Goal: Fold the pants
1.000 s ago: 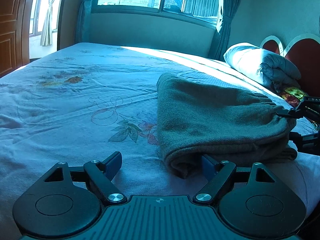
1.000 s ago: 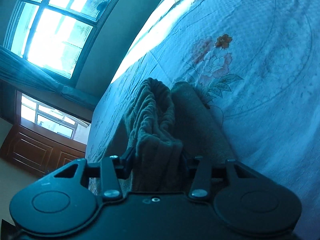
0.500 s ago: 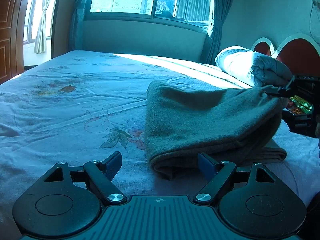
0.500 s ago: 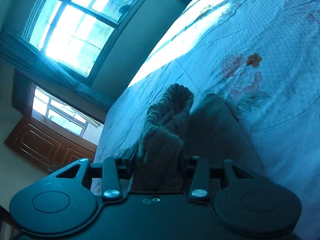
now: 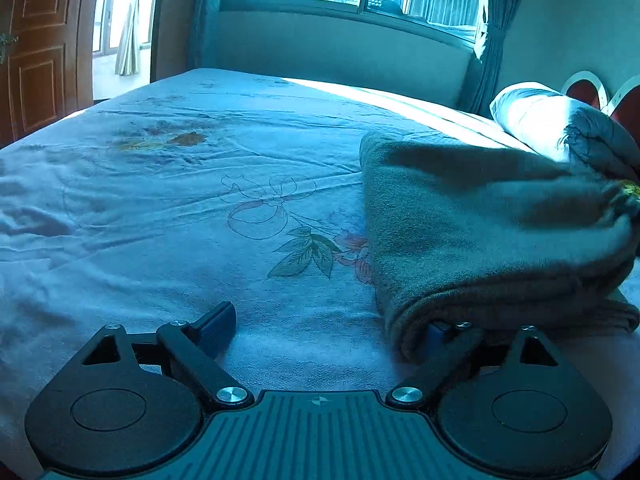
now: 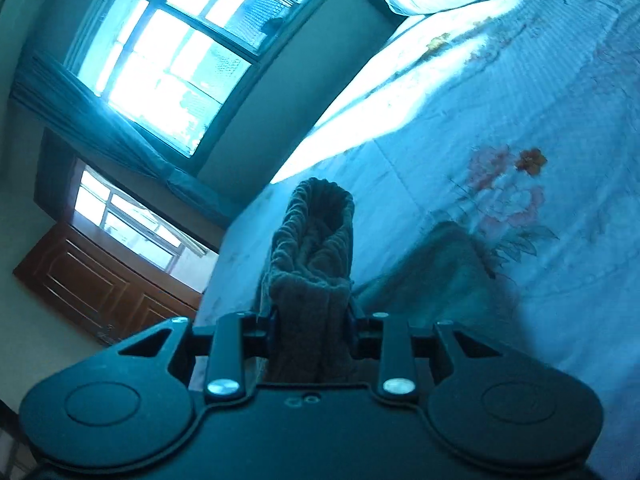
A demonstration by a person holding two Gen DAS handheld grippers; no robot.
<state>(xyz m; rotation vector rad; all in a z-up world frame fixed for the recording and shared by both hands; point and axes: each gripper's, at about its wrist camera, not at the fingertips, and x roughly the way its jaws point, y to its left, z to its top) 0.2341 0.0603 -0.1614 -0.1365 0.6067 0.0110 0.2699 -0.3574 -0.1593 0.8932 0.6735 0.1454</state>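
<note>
Lifted waistband higher, right hand-held gripper (image 6: 312, 332) clamping pants (image 5: 496, 232), left hand-held gripper (image 5: 328, 328) spread wide, bedspread (image 5: 160, 216) bare leftward

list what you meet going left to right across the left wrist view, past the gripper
wooden door → flower print on the bedsheet → folded pants → pillow → headboard
</note>
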